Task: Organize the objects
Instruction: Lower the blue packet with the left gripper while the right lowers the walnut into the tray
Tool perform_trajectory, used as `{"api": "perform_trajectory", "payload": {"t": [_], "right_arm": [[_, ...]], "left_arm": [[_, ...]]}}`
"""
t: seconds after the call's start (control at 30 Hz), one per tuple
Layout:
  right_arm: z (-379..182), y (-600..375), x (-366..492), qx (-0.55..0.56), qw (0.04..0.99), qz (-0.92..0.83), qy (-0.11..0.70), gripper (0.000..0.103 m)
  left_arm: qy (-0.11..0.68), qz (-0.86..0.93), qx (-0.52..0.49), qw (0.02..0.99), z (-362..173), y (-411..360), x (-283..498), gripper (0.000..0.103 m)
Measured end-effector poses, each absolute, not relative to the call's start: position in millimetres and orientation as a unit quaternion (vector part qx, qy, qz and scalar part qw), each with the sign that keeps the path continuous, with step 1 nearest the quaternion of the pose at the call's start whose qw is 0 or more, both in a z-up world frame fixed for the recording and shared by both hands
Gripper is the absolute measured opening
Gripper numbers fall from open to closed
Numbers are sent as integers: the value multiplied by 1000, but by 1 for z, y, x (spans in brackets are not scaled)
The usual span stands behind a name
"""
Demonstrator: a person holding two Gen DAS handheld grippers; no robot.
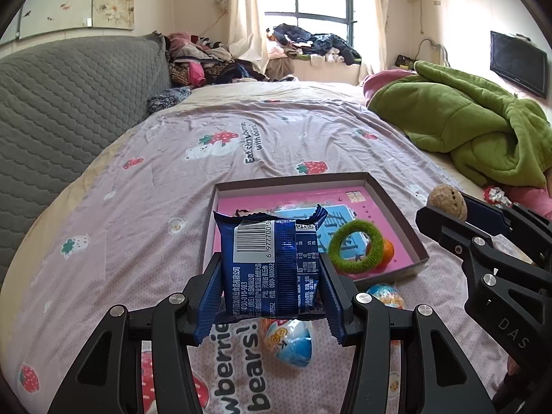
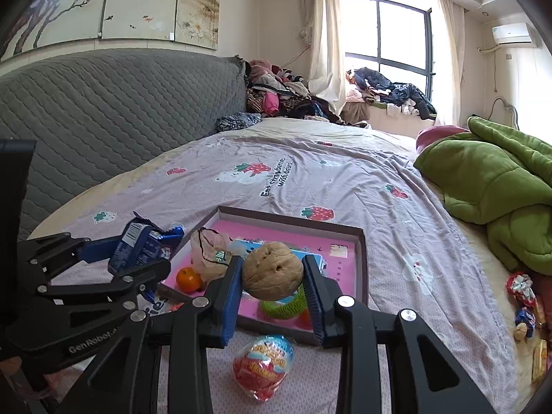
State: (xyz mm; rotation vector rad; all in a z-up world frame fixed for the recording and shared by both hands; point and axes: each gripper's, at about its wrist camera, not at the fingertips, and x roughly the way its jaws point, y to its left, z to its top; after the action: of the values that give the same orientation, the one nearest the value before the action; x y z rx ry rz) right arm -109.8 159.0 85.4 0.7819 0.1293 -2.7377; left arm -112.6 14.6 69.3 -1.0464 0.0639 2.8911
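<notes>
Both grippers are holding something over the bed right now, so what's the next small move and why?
Probably carry the left gripper forward and set its blue snack packet into the shallow box. The packet is clamped short of the box's near wall, and bare pink floor shows ahead; the right gripper holds a walnut.

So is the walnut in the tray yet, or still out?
Out. The walnut is clamped between the right gripper's pads, held up over the near part of the tray, not resting in it.

The left gripper [image 1: 270, 272] is clamping a snack packet [image 1: 272, 262]; the right gripper [image 2: 272, 284] is pinching a walnut [image 2: 272, 270], both angling downward.
</notes>
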Motion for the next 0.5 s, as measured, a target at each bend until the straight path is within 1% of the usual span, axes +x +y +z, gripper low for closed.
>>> {"api": "perform_trajectory", "payload": {"t": [0.5], "right_arm": [[94, 165, -135, 257, 146, -955, 40, 35]], "left_arm": [[18, 938, -345, 26, 65, 18, -144, 53]]}}
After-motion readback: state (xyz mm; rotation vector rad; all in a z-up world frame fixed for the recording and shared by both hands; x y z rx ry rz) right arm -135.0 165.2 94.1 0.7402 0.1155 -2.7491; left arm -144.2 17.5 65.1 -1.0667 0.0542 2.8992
